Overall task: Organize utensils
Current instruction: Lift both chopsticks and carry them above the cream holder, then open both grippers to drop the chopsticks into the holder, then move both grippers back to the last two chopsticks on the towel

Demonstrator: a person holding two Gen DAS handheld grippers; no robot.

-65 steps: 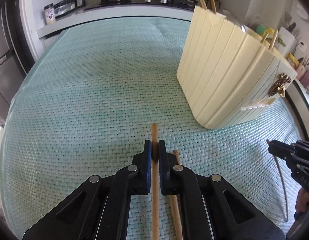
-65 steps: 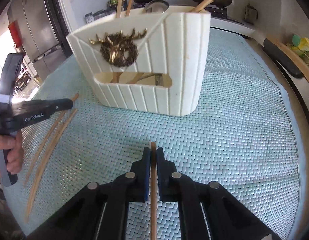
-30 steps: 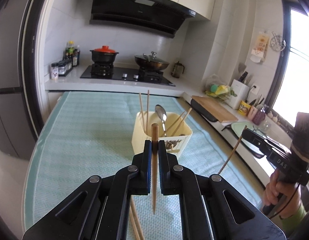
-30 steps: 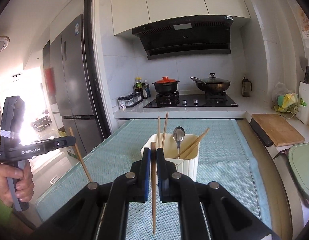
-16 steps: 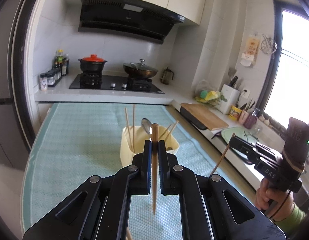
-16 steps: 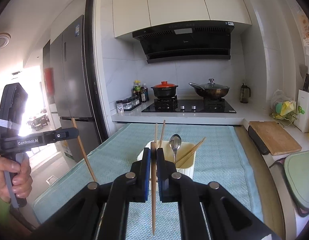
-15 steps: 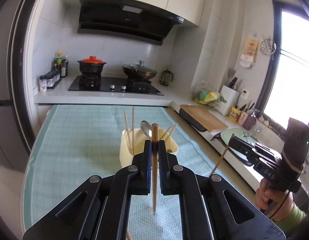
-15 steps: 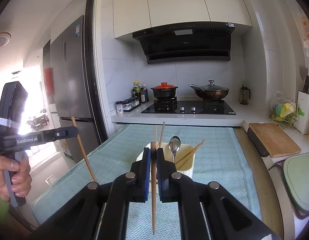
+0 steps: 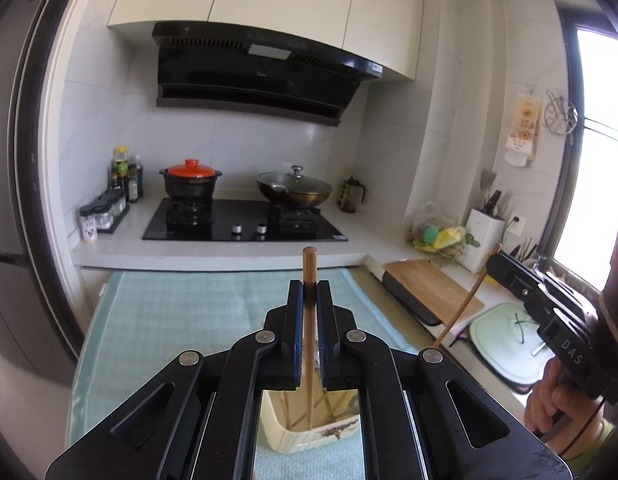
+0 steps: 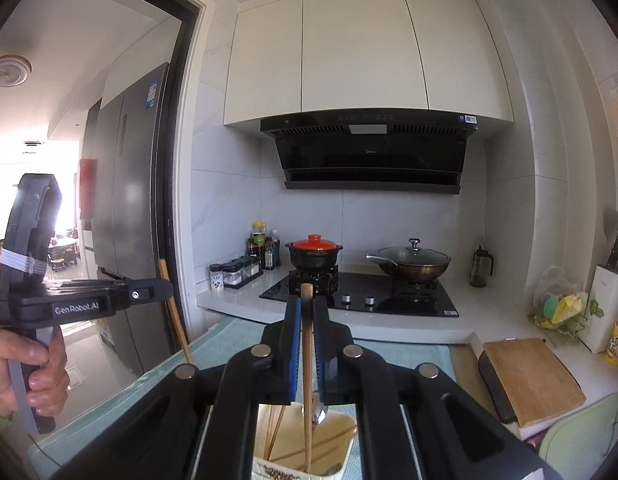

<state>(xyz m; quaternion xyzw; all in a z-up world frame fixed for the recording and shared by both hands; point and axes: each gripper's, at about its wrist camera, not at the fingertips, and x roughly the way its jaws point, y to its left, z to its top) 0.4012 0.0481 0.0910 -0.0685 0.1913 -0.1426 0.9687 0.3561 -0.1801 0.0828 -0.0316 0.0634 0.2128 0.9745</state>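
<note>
Wooden chopstick (image 9: 309,320) upright, pinched in each closed claw (image 9: 309,286) (image 10: 305,304), tips above cream holder (image 10: 341,446).

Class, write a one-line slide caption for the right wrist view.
Right tongs shut on a chopstick above the holder; left tongs grip another.

Chopstick (image 9: 309,320) in left gripper (image 9: 309,292)

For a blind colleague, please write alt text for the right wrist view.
The right gripper is shut on an upright wooden chopstick above a cream utensil holder holding chopsticks and a spoon. At left, a hand holds the left gripper with another chopstick.
</note>
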